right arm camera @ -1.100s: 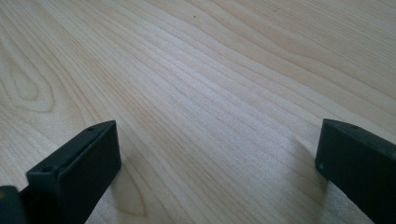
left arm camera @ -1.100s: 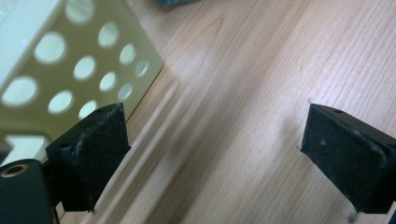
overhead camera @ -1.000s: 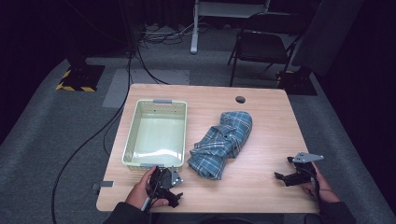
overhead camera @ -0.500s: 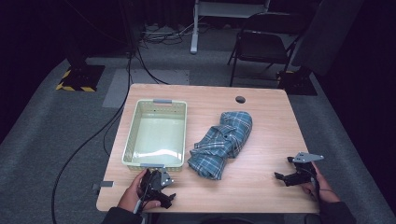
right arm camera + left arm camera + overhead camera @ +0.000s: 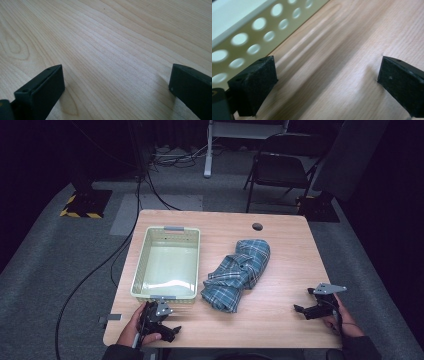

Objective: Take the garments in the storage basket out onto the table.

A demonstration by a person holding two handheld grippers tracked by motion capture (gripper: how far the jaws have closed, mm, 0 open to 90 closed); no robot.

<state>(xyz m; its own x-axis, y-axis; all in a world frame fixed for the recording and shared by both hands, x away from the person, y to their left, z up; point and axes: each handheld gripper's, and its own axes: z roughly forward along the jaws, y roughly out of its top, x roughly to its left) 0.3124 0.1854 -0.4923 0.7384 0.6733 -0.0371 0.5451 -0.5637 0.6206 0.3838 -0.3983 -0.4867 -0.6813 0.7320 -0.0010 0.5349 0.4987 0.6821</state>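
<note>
High view, table [image 5: 280,315]: we see a wooden top with a round hole near its far edge.
High view, basket [image 5: 141,267]: we see a pale green tub with holed walls on the table's left half, lying flat, nothing in it.
High view, cloth [image 5: 239,272]: we see 1 blue plaid bundle, crumpled, just right of the basket, apart from it and lying slantwise toward the far right.
High view, left gripper [image 5: 170,332]: we see it in the left hand [image 5: 131,332] at the near edge, just in front of the basket's near wall, its tips turned right. Its jaws have just been opening, with nothing between them.
High view, right gripper [image 5: 299,309]: we see it in the right hand [image 5: 342,322] at the near right, low over the wood, tips turned left toward the cloth but well apart from it; a grey plate sits on top.
Left gripper view, jaws: we see the 2 black jaws spread wide, bare wood between them, gripping nothing.
Left gripper view, basket [image 5: 249,37]: we see its holed wall running slantwise at upper left, just beside the left jaw; we cannot tell whether they touch.
Right gripper view, jaws: we see the 2 jaws released and wide apart.
Right gripper view, table [image 5: 112,50]: we see pale grain between and beyond the jaws.
</note>
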